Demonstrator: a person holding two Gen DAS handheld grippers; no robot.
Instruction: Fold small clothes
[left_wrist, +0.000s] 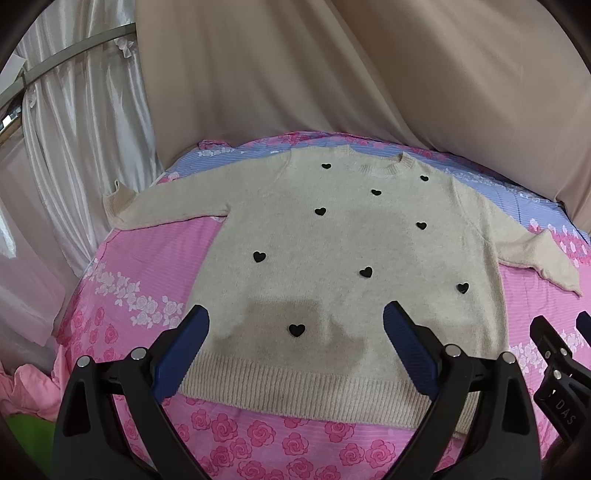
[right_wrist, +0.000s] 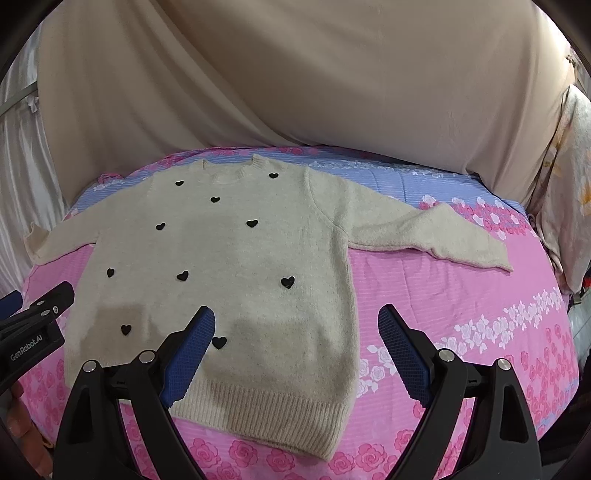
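A cream knitted sweater (left_wrist: 332, 243) with small black hearts lies flat and face up on a pink rose-print bedsheet (left_wrist: 140, 266), both sleeves spread out to the sides. My left gripper (left_wrist: 295, 317) hovers open above the ribbed hem, nothing between its blue pads (left_wrist: 184, 354). In the right wrist view the same sweater (right_wrist: 229, 251) fills the left half. My right gripper (right_wrist: 297, 317) hangs open over the sweater's lower right corner and the sheet (right_wrist: 424, 295), holding nothing. The right sleeve (right_wrist: 436, 232) stretches toward the bed's right edge.
A beige cloth (left_wrist: 332, 74) hangs behind the bed, white satin curtains (left_wrist: 74, 147) at the left. A blue striped band of bedding (right_wrist: 388, 177) lies behind the collar. A floral pillow (right_wrist: 565, 192) stands at the right edge. A hand (right_wrist: 22, 435) shows low left.
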